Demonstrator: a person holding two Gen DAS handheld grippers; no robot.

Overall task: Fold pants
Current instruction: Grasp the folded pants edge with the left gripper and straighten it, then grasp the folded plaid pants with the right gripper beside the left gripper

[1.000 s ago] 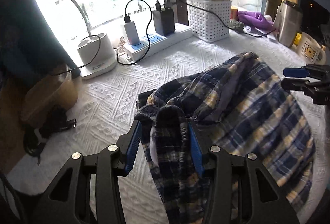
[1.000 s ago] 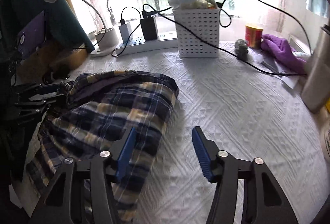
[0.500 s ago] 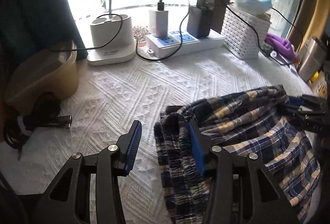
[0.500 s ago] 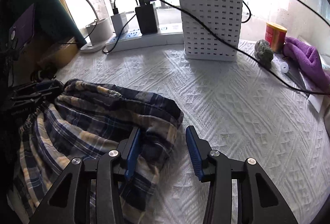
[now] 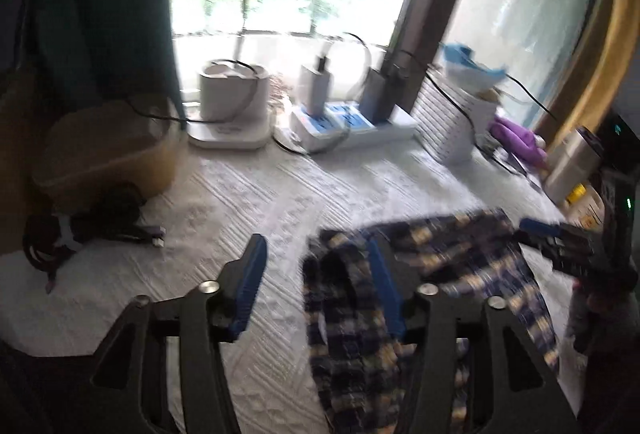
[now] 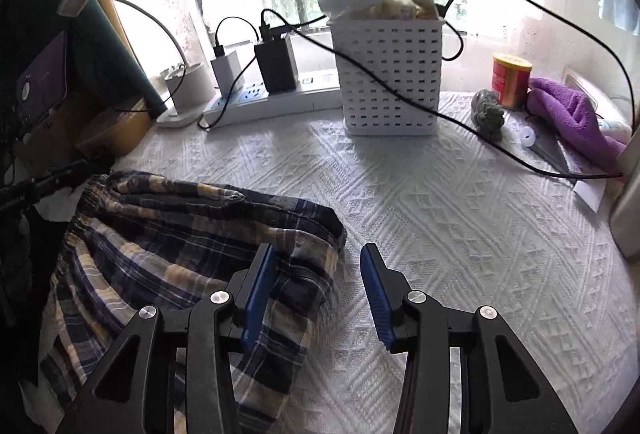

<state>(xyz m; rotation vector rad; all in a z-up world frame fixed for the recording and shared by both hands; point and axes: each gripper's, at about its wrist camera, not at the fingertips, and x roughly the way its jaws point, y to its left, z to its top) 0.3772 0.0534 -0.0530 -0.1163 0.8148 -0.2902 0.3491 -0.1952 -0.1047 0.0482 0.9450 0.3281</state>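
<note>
Left wrist view, blurred: at the lower centre of the frame the left gripper (image 5: 316, 286) has just been opening, its jaws apart with the bunched edge of the plaid pants (image 5: 440, 274) between them but not pinched. In the right wrist view the right gripper (image 6: 316, 294) stands part open at lower centre, empty, its left pad brushing the pants' corner on the white textured cloth (image 6: 460, 234). The pants look light, soft and floppy; I judge the waistband and hem corners the best holds.
</note>
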